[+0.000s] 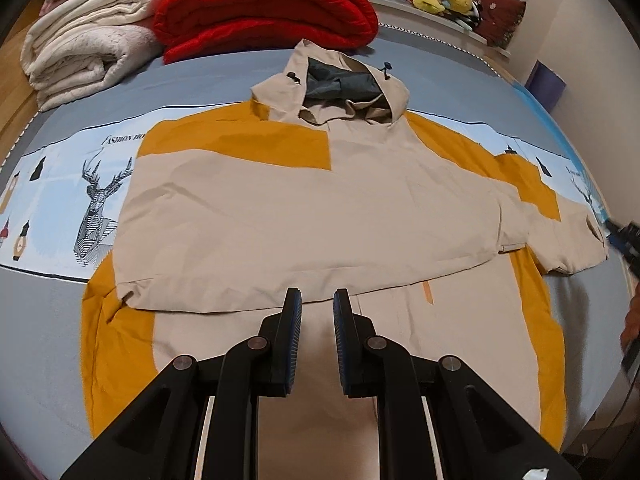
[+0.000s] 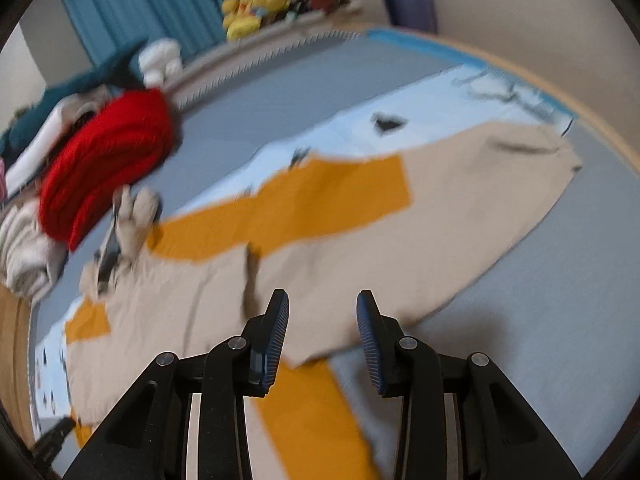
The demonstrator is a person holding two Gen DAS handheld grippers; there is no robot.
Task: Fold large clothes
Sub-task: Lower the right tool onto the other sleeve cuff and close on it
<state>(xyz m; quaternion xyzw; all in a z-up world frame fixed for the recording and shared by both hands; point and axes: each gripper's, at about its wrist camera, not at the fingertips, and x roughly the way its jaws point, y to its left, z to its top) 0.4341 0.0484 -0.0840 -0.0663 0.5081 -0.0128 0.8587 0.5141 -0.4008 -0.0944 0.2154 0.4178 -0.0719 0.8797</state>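
Left gripper [image 1: 317, 304] low in the centre of the left wrist view, fingers pointing up the frame, jaws parted by a narrow gap with nothing between the pads. Right gripper [image 2: 322, 308] low in the centre of the right wrist view, jaws spread wider, nothing clamped, ribbed blue pads facing each other. Also glimpsed at the far right edge of the left wrist view, blurred, state unreadable there.

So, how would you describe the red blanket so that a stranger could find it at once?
Look at the grey bed and go to its far end, past the hood of the beige and mustard jacket. The red blanket lies there folded thick, beside a cream blanket. It is the only bright red thing on the bed.
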